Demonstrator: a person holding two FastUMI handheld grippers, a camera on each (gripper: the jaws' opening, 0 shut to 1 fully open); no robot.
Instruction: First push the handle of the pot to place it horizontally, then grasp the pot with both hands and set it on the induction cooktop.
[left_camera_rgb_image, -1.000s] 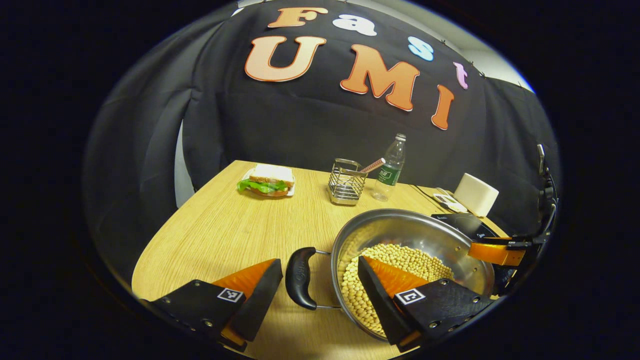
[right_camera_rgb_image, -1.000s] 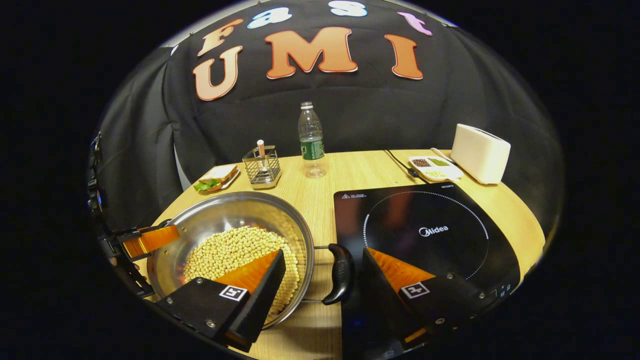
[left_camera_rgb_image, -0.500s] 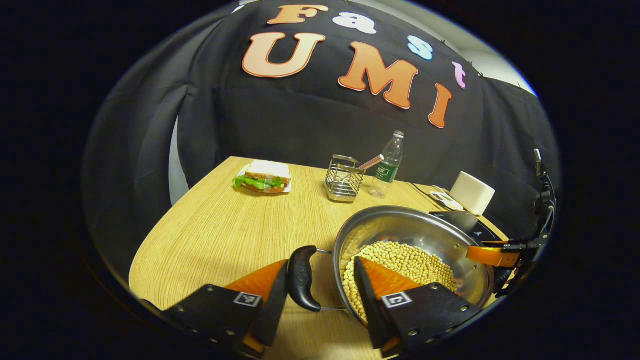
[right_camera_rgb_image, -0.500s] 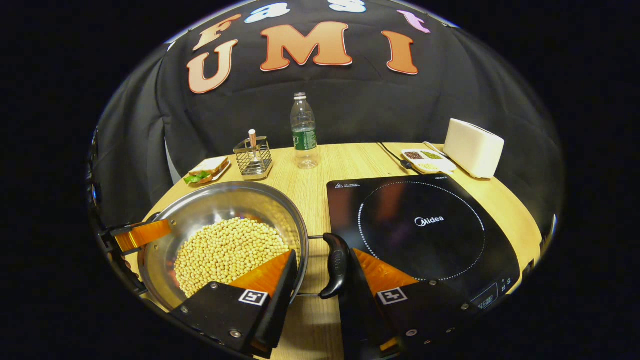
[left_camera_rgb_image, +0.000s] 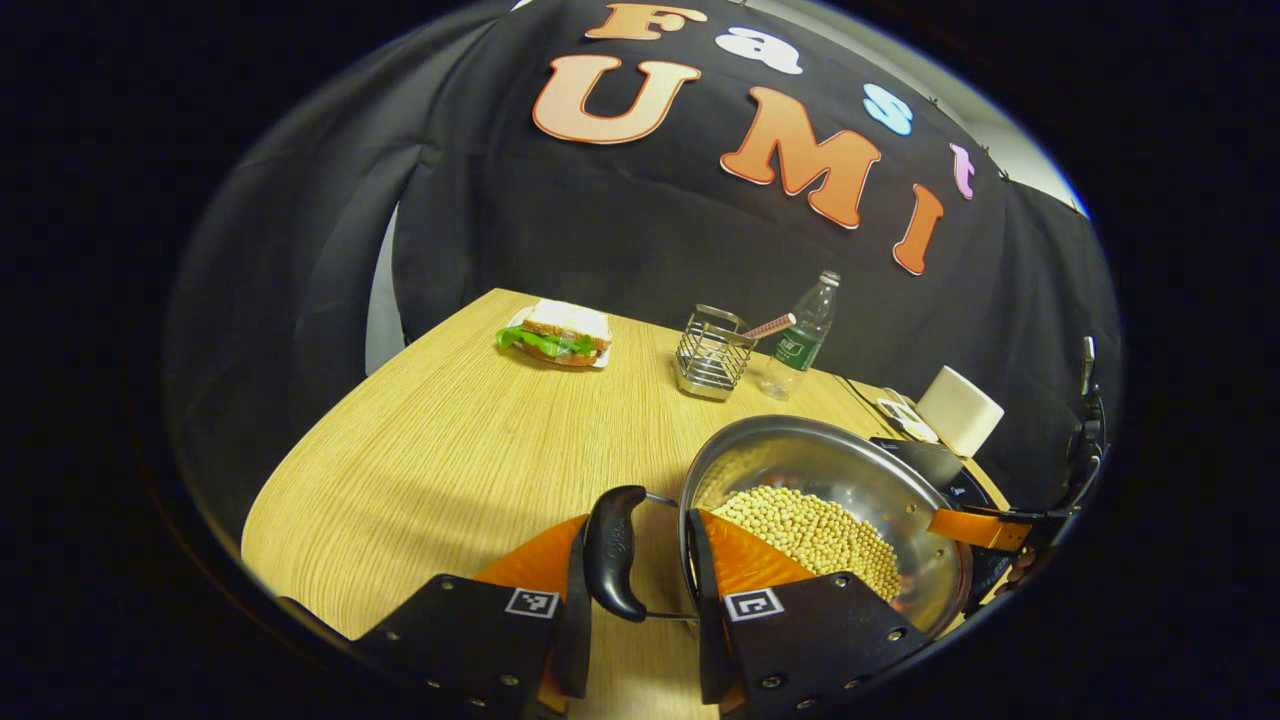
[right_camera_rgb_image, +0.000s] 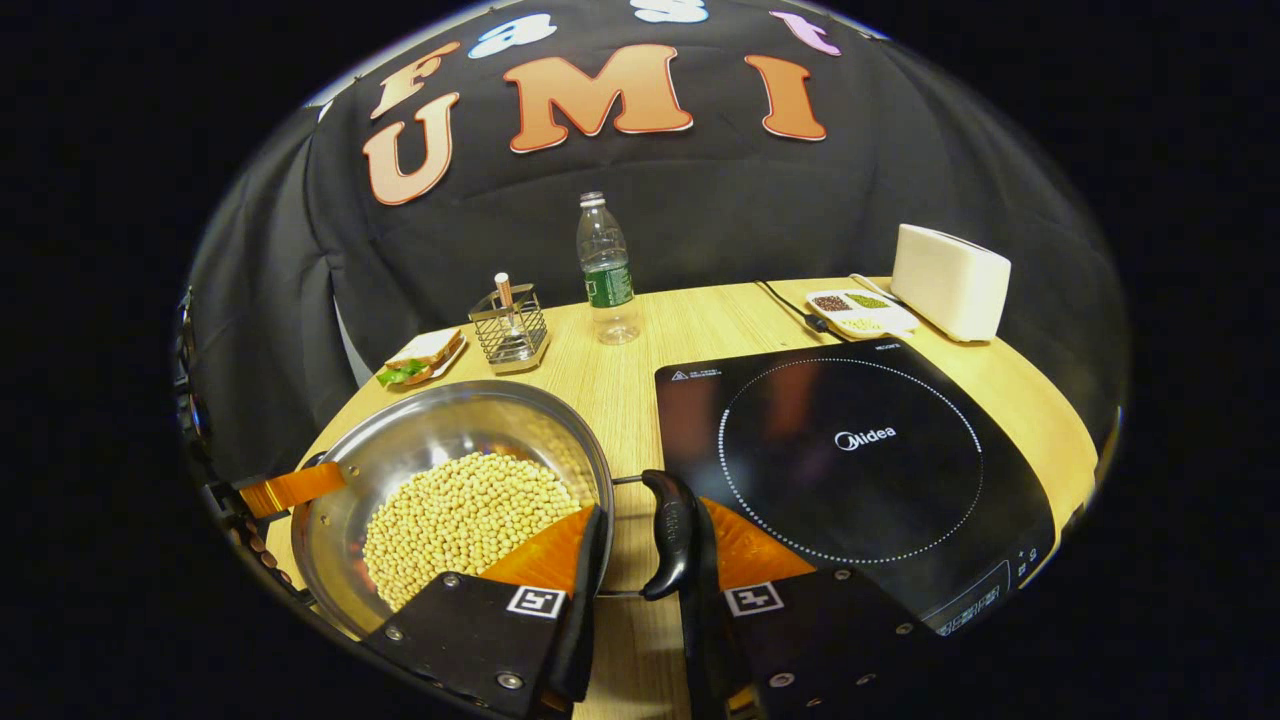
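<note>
A steel pot (left_camera_rgb_image: 830, 465) holding soybeans (left_camera_rgb_image: 810, 530) sits on the wooden table (left_camera_rgb_image: 450, 450), left of the black induction cooktop (right_camera_rgb_image: 850, 440). Both black side handles lie level. My left gripper (left_camera_rgb_image: 636, 518) has closed in: one finger lies against the outside of the left handle (left_camera_rgb_image: 612, 550), the other inside the pot wall. My right gripper (right_camera_rgb_image: 648, 505) grips the same way on the right handle (right_camera_rgb_image: 672, 530), one finger inside the pot (right_camera_rgb_image: 450, 425). Each view shows the other gripper's finger at the pot's far rim.
At the back of the table stand a sandwich on a plate (left_camera_rgb_image: 555, 335), a wire caddy (left_camera_rgb_image: 712, 355) and a plastic bottle (right_camera_rgb_image: 605, 270). A white toaster (right_camera_rgb_image: 950, 280) and a small divided dish (right_camera_rgb_image: 860, 310) sit behind the cooktop, beside a cable.
Both grippers have narrowed from wide open until their fingers clamp each handle and the pot wall. The pot has stayed where it was.
</note>
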